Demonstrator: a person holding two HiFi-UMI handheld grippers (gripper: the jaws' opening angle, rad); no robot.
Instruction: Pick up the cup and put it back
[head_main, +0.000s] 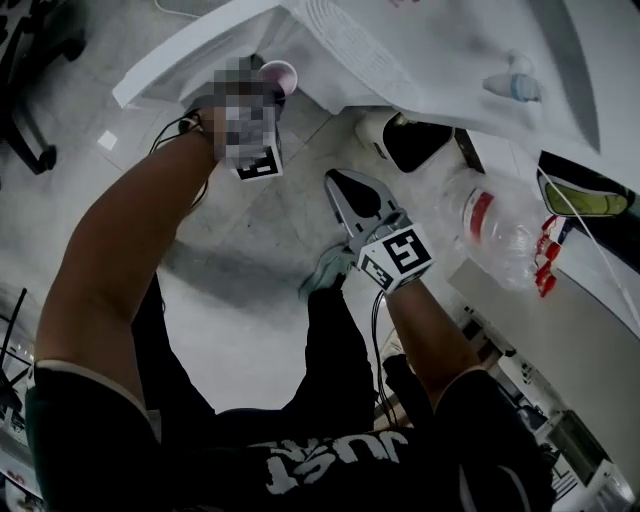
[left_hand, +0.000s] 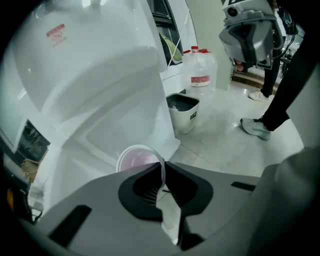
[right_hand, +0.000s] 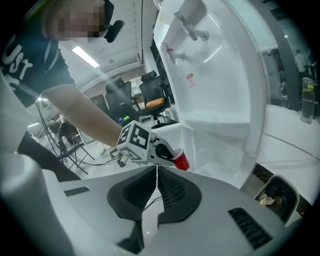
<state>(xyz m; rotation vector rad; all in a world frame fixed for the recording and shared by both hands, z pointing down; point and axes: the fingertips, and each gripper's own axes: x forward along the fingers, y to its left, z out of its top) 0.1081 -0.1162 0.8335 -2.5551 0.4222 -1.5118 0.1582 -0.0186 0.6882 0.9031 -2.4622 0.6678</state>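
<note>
The cup (left_hand: 137, 159) is pinched by its thin rim in the nearly closed left gripper (left_hand: 162, 169), beside a white cabinet (left_hand: 100, 90). The right gripper (right_hand: 156, 172) is shut and empty. The rim could be buckled by the squeeze and the cup dropped.

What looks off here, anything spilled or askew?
No spill or damage shows. One oddity: the cup is tilted rather than upright, pinched only by its thin rim wall in the left tongs. The right tongs are shut with nothing between them.
</note>
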